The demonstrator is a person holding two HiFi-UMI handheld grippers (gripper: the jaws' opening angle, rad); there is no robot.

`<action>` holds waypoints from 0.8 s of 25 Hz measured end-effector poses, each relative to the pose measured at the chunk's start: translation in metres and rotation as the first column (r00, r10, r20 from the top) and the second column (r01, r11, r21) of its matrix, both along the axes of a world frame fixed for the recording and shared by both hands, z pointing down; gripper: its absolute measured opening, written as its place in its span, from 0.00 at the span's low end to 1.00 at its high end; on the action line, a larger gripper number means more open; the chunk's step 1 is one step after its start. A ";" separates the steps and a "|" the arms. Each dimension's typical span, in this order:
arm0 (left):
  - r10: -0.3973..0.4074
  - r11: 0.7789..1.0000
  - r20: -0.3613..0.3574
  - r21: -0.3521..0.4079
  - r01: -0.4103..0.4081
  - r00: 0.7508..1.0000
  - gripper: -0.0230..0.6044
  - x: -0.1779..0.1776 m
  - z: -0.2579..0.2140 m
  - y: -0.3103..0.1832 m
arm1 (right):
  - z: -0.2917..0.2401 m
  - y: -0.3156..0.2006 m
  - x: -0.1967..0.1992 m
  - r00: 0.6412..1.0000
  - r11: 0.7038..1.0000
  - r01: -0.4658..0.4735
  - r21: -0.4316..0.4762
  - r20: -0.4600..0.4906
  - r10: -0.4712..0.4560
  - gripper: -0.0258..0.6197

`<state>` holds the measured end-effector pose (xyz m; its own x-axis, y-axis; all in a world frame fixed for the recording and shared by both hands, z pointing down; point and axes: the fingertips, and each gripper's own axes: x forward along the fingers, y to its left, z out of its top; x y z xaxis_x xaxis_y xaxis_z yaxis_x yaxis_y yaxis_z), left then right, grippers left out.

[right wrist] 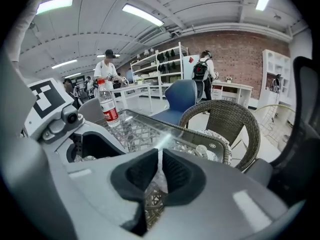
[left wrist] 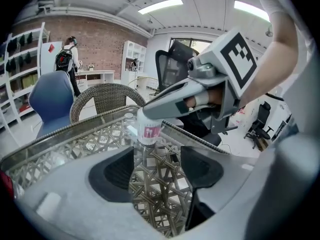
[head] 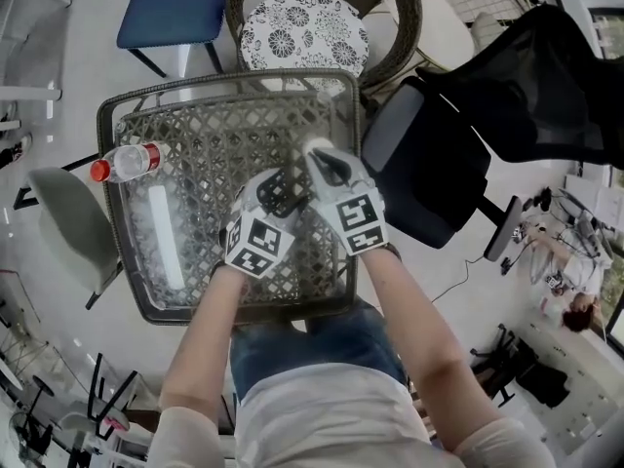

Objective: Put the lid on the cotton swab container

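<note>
A small clear cotton swab container (left wrist: 148,130) with a pink label stands on the glass-topped wicker table (head: 195,135). My right gripper (left wrist: 145,113) reaches over its top. In the right gripper view the right gripper (right wrist: 160,156) has its jaws almost together on a thin clear piece, the lid, seen edge-on. My left gripper (left wrist: 157,154) is open, and the container stands just beyond its fingertips, not between them. In the head view the left gripper (head: 278,195) and right gripper (head: 320,159) meet over the table's middle and hide the container.
A water bottle (head: 125,162) with a red cap lies at the table's left edge. A wicker chair with a patterned cushion (head: 304,29) stands behind the table, a blue chair (head: 175,3) left of it, and a black office chair (head: 429,164) to the right. People stand far back.
</note>
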<state>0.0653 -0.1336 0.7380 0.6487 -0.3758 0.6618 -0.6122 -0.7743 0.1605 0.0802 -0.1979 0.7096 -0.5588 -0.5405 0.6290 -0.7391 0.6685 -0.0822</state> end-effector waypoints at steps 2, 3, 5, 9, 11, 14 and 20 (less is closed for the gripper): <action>-0.008 1.000 0.003 0.004 0.008 1.000 0.48 -0.005 -0.002 0.002 | 0.001 0.000 0.000 1.000 1.000 -0.010 0.000 0.003 0.010 0.09; -0.013 1.000 0.005 0.006 0.013 1.000 0.48 -0.008 -0.003 0.003 | 0.002 0.000 0.000 1.000 1.000 -0.012 -0.002 0.001 0.012 0.09; -0.027 1.000 0.008 0.007 0.027 1.000 0.48 -0.014 -0.005 0.004 | 0.002 0.000 -0.001 1.000 1.000 -0.011 -0.010 -0.006 0.011 0.09; -0.050 0.999 0.000 0.013 0.050 0.999 0.48 -0.020 -0.015 0.005 | 0.000 0.002 0.001 1.000 1.000 -0.014 -0.013 0.000 0.014 0.15; -0.075 0.997 -0.027 0.022 0.076 0.997 0.46 -0.025 -0.027 0.003 | -0.010 0.002 0.001 1.000 1.000 -0.027 -0.002 0.008 0.027 0.17; -0.162 0.986 -0.111 0.030 0.166 0.981 0.06 -0.036 -0.055 -0.003 | -0.027 0.007 0.001 0.999 0.999 -0.038 0.003 0.028 0.038 0.16; -0.316 0.944 -0.150 0.051 0.327 0.937 0.05 -0.066 -0.096 -0.016 | -0.071 0.017 -0.003 0.987 0.998 -0.067 -0.019 0.148 0.069 0.05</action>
<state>-0.0006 -0.1493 0.6417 0.5678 -0.6236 0.5374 -0.8064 -0.5525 0.2109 0.0767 -0.1805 0.6386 -0.6091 -0.5718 0.5495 -0.7614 0.6155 -0.2036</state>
